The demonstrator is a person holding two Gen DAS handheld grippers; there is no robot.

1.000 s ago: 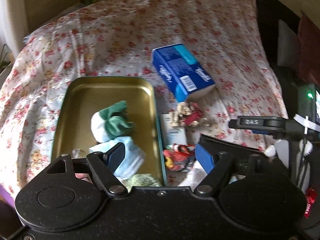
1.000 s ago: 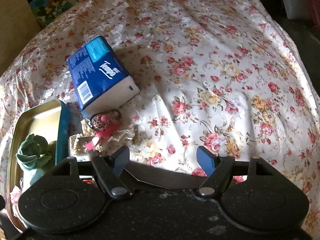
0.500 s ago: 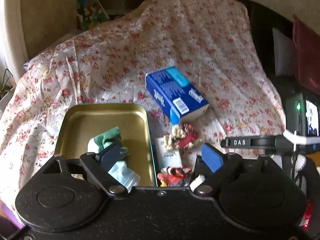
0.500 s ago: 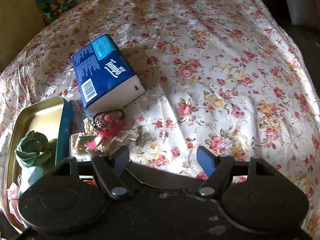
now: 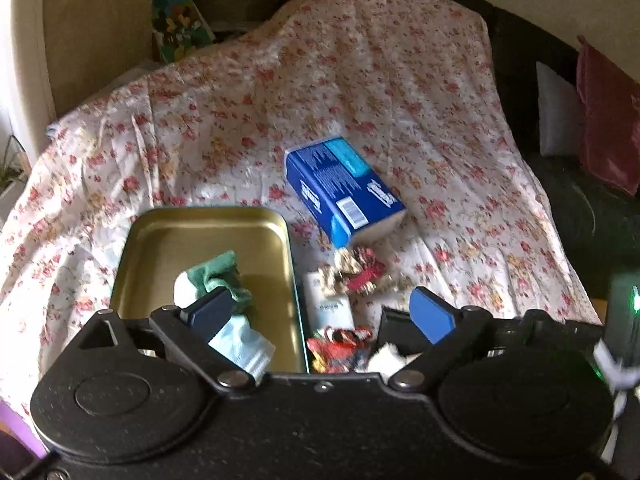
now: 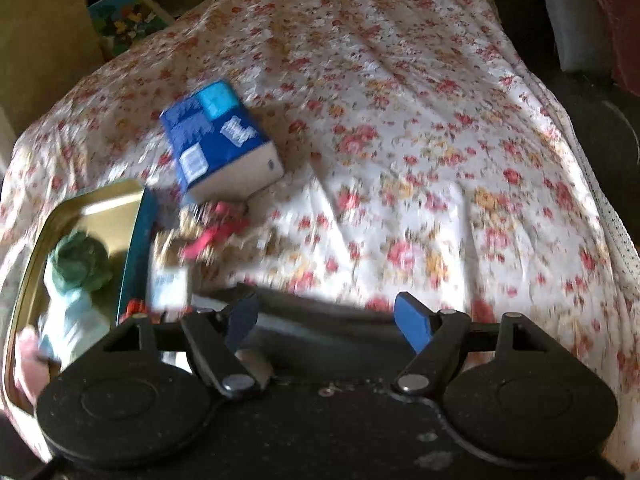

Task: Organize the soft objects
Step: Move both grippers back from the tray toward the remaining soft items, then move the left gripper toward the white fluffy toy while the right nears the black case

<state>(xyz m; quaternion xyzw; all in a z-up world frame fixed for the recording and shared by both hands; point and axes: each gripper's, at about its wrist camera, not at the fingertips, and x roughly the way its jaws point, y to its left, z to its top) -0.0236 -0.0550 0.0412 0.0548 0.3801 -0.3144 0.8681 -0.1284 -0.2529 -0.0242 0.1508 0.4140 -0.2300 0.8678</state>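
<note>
A gold metal tray (image 5: pixel 200 228) lies on the floral bedspread and holds a green-and-white rolled cloth (image 5: pixel 212 280) and a pale blue cloth (image 5: pixel 244 344). Right of the tray lie a blue tissue pack (image 5: pixel 344 188), a small red-and-beige soft item (image 5: pixel 360 272), a white packet (image 5: pixel 330 308) and a red patterned piece (image 5: pixel 340 350). My left gripper (image 5: pixel 320 314) is open and empty, held above the tray's near right corner. My right gripper (image 6: pixel 328 322) is open and empty, right of the tray (image 6: pixel 96 204); the tissue pack (image 6: pixel 220 140) lies ahead of it.
The floral bedspread (image 5: pixel 360 80) covers the whole bed. A dark flat object (image 6: pixel 320 320) lies just under the right gripper. A white pillow (image 5: pixel 556 120) and a dark red cushion (image 5: pixel 608 120) stand at the right. A picture book (image 5: pixel 176 20) leans at the back left.
Both grippers have pulled back and up from the bed, so the tray and tissue pack look smaller and farther. Both stay open and empty. Nothing on the bed has moved.
</note>
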